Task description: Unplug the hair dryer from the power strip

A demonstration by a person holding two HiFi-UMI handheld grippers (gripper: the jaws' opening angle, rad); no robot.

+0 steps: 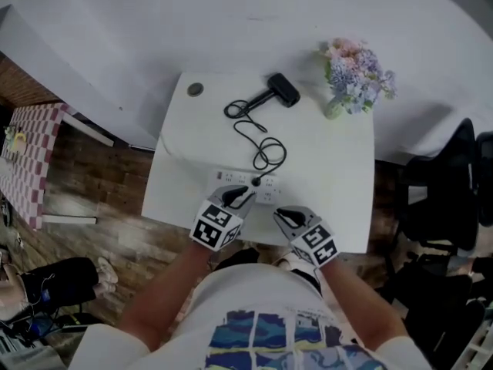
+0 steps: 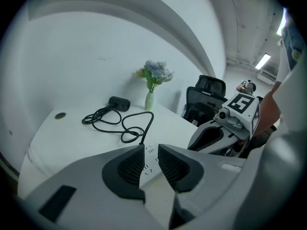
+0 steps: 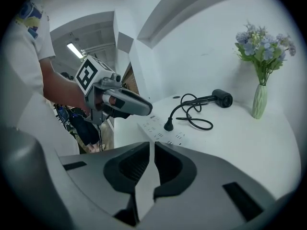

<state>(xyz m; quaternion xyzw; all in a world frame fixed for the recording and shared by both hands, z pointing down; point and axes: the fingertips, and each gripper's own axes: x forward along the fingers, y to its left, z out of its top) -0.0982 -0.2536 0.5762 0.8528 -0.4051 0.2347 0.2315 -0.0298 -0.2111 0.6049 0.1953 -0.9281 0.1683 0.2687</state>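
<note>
The black hair dryer [image 1: 282, 89] lies at the far side of the white table [image 1: 339, 168]. Its cord [image 1: 266, 149] loops toward me and ends in a plug [image 1: 256, 181] standing in the white power strip [image 1: 266, 195]. That plug [image 3: 168, 125] stands upright in the power strip [image 3: 156, 123]. My left gripper [image 1: 245, 194] hovers over the strip's left part, just short of the plug, with its jaws a little apart and nothing between them [image 2: 150, 147]. My right gripper [image 1: 279, 214] hangs near the table's front edge, right of the strip, its jaws [image 3: 152, 145] together and empty.
A vase of pastel flowers [image 1: 354, 75] stands at the table's far right corner. A round cable hole [image 1: 195, 89] sits at the far left corner. A dark office chair [image 1: 454, 183] stands to the right of the table; wooden floor [image 1: 100, 183] lies to the left.
</note>
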